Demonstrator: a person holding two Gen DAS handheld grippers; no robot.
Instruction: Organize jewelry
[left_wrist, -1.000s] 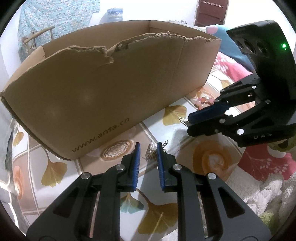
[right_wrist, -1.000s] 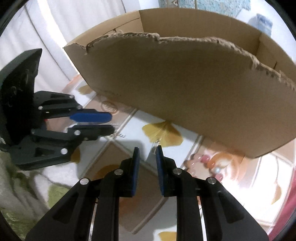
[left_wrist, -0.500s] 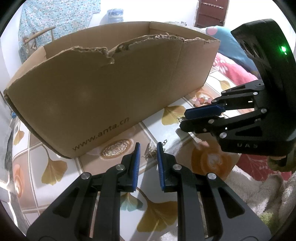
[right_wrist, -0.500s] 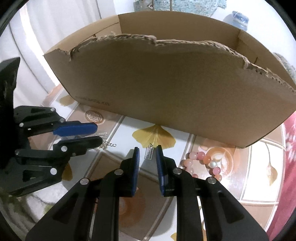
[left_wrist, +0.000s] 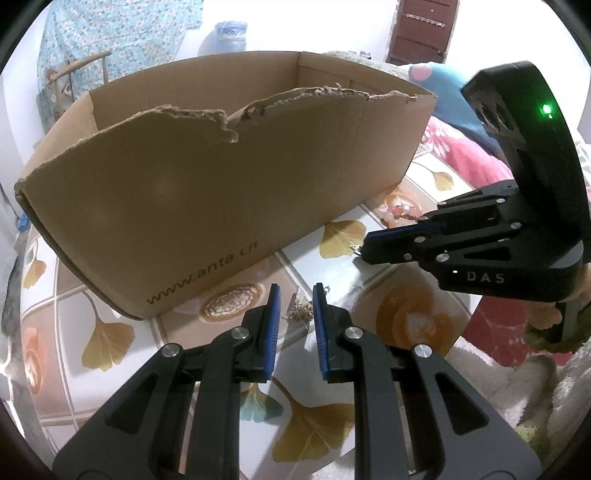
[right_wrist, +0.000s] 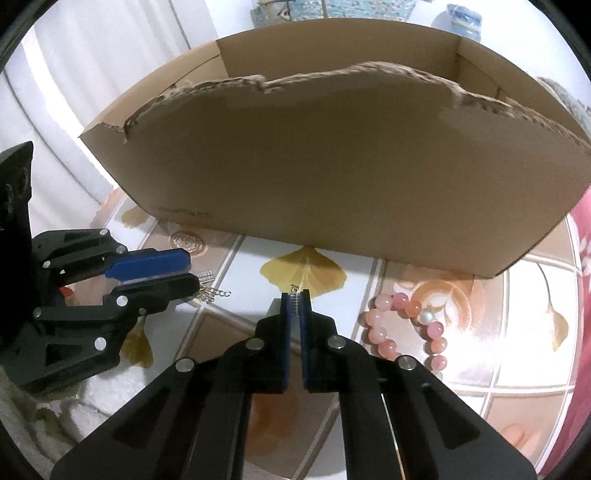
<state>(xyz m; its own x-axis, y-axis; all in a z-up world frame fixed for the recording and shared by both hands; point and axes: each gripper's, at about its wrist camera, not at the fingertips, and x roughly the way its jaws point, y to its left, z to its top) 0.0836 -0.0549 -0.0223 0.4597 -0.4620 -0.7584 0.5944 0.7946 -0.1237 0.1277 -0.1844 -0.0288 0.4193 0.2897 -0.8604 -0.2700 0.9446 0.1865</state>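
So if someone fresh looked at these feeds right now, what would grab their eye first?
Probably the big torn-edged cardboard box filling the back of both views, standing on the leaf-patterned tablecloth. Next, the right gripper shut on a small silver earring in front of the box, with a pink bead bracelet lying just to its right. The left gripper is open around another small chain piece.

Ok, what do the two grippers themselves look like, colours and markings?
Both are matte black skeletal linkages with silver rivets and ribbed blue pads on the jaws. The right gripper has a black housing lettered "DAS" with a lit green LED. The left gripper looks the same build; no lettering shows on it.
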